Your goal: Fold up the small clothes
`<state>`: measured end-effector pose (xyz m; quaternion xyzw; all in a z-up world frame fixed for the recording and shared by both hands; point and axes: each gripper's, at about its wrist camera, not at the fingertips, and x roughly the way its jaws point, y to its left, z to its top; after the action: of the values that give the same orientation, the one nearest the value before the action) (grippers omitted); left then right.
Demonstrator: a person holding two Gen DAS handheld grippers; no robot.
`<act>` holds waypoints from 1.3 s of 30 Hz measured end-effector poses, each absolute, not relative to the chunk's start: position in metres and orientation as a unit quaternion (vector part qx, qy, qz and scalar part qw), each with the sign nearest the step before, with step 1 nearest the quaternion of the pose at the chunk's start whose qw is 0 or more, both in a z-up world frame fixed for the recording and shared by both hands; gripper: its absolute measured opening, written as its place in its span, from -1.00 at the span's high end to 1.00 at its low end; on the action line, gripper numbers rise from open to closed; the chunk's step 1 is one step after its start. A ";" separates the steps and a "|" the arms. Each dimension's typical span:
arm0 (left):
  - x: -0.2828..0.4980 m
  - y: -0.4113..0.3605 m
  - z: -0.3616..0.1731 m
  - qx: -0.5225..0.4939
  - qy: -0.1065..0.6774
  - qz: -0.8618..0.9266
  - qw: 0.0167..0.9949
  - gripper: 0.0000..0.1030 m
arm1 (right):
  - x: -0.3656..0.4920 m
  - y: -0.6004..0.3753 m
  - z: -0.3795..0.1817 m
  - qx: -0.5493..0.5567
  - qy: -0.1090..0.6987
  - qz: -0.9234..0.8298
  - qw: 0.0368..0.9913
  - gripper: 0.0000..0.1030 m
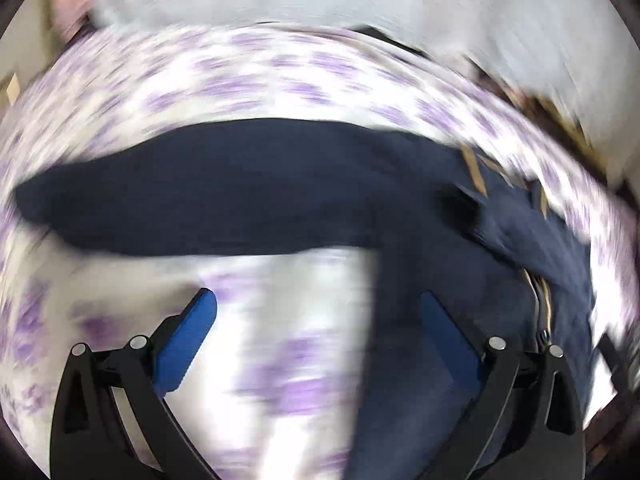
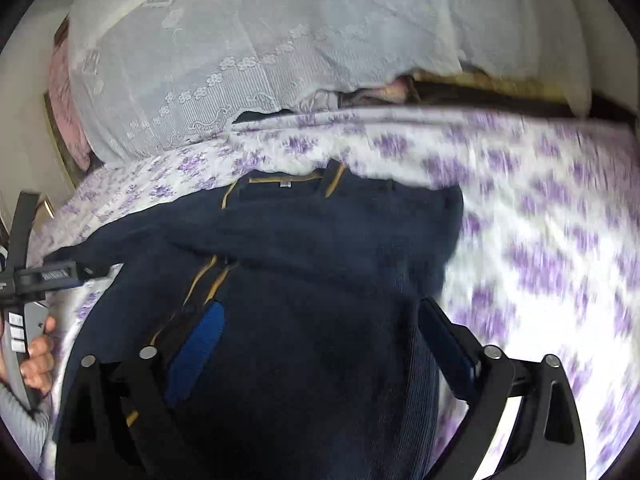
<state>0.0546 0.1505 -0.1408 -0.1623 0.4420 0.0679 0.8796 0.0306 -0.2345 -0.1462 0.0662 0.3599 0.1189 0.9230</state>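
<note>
A navy zip jacket (image 2: 320, 240) with tan trim lies flat on the flowered bedspread (image 2: 540, 220), its collar (image 2: 288, 182) at the far side. In the left wrist view, which is motion-blurred, one sleeve of the jacket (image 1: 200, 192) stretches out to the left. My left gripper (image 1: 318, 304) is open over the bedspread (image 1: 280, 80); its right finger hangs above the jacket's body and nothing is between the pads. My right gripper (image 2: 322, 310) stands open just above the jacket's front, beside the zip (image 2: 204, 280), gripping nothing.
A white lace cloth (image 2: 280, 40) is heaped along the far side of the bed, with a pink item (image 2: 64, 92) at its left end. A person's hand (image 2: 38, 348) in a grey sleeve holds the other gripper's handle at the left edge.
</note>
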 end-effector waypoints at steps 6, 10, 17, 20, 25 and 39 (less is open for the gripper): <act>0.046 0.244 -0.146 -0.358 0.395 0.031 0.846 -0.91 | 0.031 -0.254 -0.160 0.133 0.390 0.143 0.900 -0.93; 0.055 0.270 -0.155 -0.399 0.370 0.054 0.837 -0.47 | 0.030 -0.257 -0.163 0.144 0.391 0.150 0.897 -0.93; 0.044 0.304 -0.162 -0.456 0.340 0.077 0.819 0.53 | 0.034 -0.262 -0.164 0.154 0.391 0.158 0.893 -0.93; 0.042 0.293 -0.144 -0.405 0.337 0.095 0.845 0.55 | 0.035 -0.263 -0.164 0.156 0.391 0.160 0.893 -0.93; 0.049 0.259 -0.102 -0.293 0.342 0.121 0.885 0.57 | 0.035 -0.262 -0.164 0.155 0.392 0.160 0.893 -0.93; 0.070 0.204 -0.071 -0.186 0.390 0.087 0.898 0.82 | 0.036 -0.262 -0.166 0.155 0.393 0.161 0.892 -0.93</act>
<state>0.0703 0.2041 -0.0707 -0.1857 0.3900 0.0875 0.8976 0.0358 -0.2617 -0.1656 0.1555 0.3925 0.1607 0.8922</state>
